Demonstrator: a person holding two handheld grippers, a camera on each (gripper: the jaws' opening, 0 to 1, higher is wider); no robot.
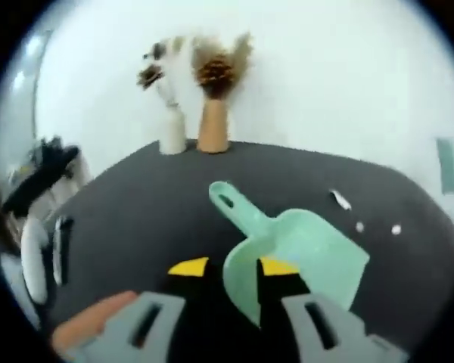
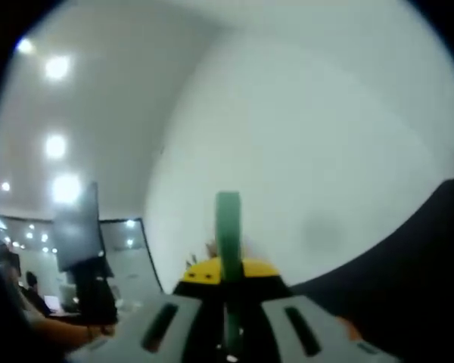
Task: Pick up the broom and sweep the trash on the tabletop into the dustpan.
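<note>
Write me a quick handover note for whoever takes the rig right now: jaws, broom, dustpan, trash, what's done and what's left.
Left gripper: jaws apart, hovering over the dark tabletop with the mint-green dustpan lying between and beyond them; not gripped as far as the left gripper view shows.
Right gripper: jaws closed on a green handle, presumably the broom's; it is raised and points at the wall, bristles out of sight.
Trash: a few white scraps on the tabletop beyond the dustpan's right side.
Done: broom picked up.
Left: steady the dustpan, bring the broom down, sweep the scraps in.
Two vases stand at the far edge.
</note>
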